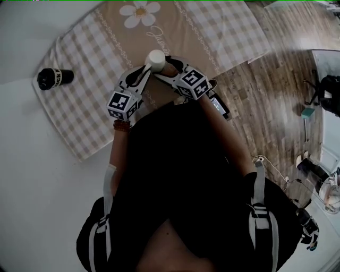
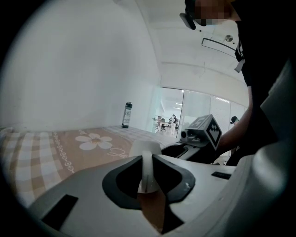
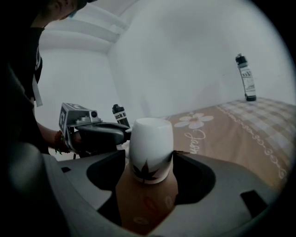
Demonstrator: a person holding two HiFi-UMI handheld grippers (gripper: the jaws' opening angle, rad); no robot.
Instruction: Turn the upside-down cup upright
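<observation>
A white cup (image 1: 155,59) with a dark leaf print stands base-up over the beige middle of a checked cloth (image 1: 79,122). My left gripper (image 1: 146,69) comes at it from the left and is shut on the cup's thin handle (image 2: 146,170), with the cup body (image 2: 144,148) just beyond. From the right, my right gripper (image 1: 165,73) has its jaws wide on either side of the cup (image 3: 151,148); I see no firm press from its pads. In the right gripper view the left gripper (image 3: 92,132) shows behind the cup.
A black bottle (image 1: 54,78) lies on the cloth's left corner. A tall bottle (image 2: 126,115) stands at the cloth's far end by the white wall. A daisy print (image 1: 141,9) marks the cloth. Wooden floor (image 1: 265,90) and clutter lie to the right.
</observation>
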